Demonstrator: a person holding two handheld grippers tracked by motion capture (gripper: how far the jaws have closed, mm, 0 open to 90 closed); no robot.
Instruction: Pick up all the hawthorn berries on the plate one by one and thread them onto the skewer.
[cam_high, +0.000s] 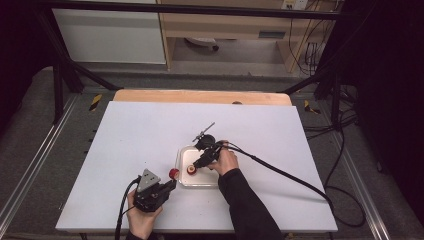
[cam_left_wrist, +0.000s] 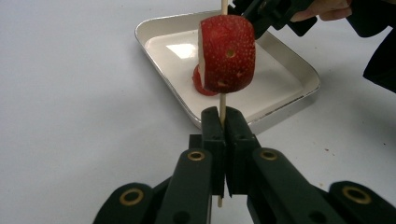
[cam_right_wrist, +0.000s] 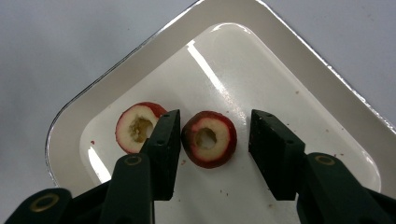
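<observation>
While my left gripper (cam_left_wrist: 223, 122) clamps a thin wooden skewer (cam_left_wrist: 222, 103) bearing a red cored fruit piece (cam_left_wrist: 228, 53), my right gripper (cam_right_wrist: 214, 135) straddles, unclenched, another cored red piece (cam_right_wrist: 209, 138) in the white rectangular tray (cam_right_wrist: 280, 70).

Light falls from overhead, even and cool on the white table (cam_high: 150, 150); surroundings beyond it drop into near-black at both sides of the high view. Tray (cam_right_wrist: 299, 60): bright streaks of glare across its glossy floor, a square highlight in the left gripper view. Soft, short shadows beside the tray. High view soft and low in detail; both gripper views sharp near the tray, with slight bending toward the frame edges.
</observation>
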